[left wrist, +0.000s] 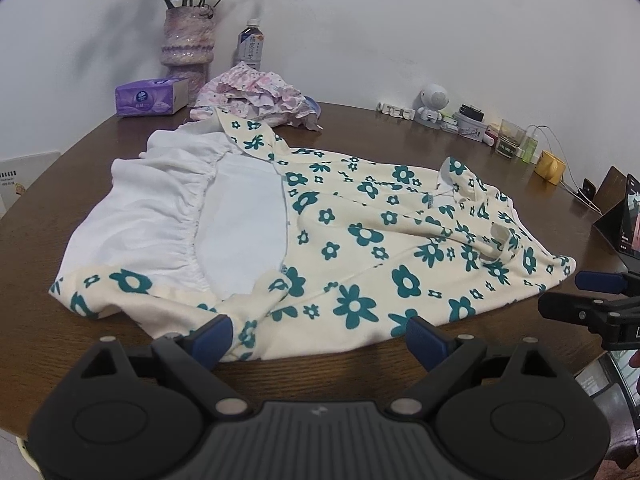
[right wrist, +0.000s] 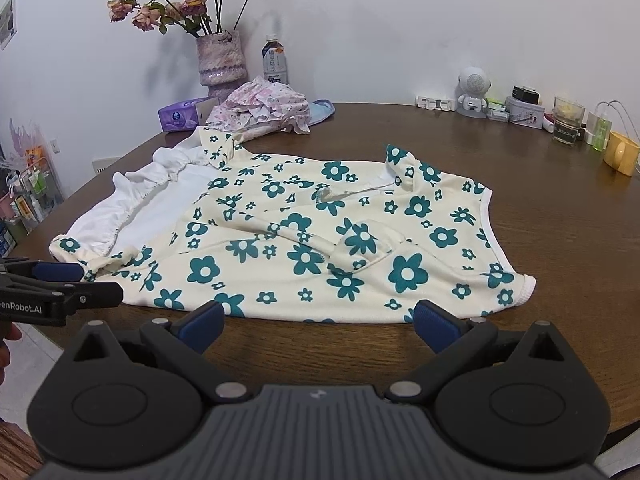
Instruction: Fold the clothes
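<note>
Left wrist view shows the floral garment (left wrist: pixel 360 236) spread below the vase (left wrist: pixel 188 40), lining exposed; both grippers' jaws gape empty at its near hem, likely before gripping an edge

Your left gripper (left wrist: pixel 318 338) and right gripper (right wrist: pixel 318 322) are identical: black ribbed housing, twin round pivot discs, silver screws, blue finger pads (right wrist: pixel 202 325). White "Robot.AI" lettering marks the left unit's side.
</note>
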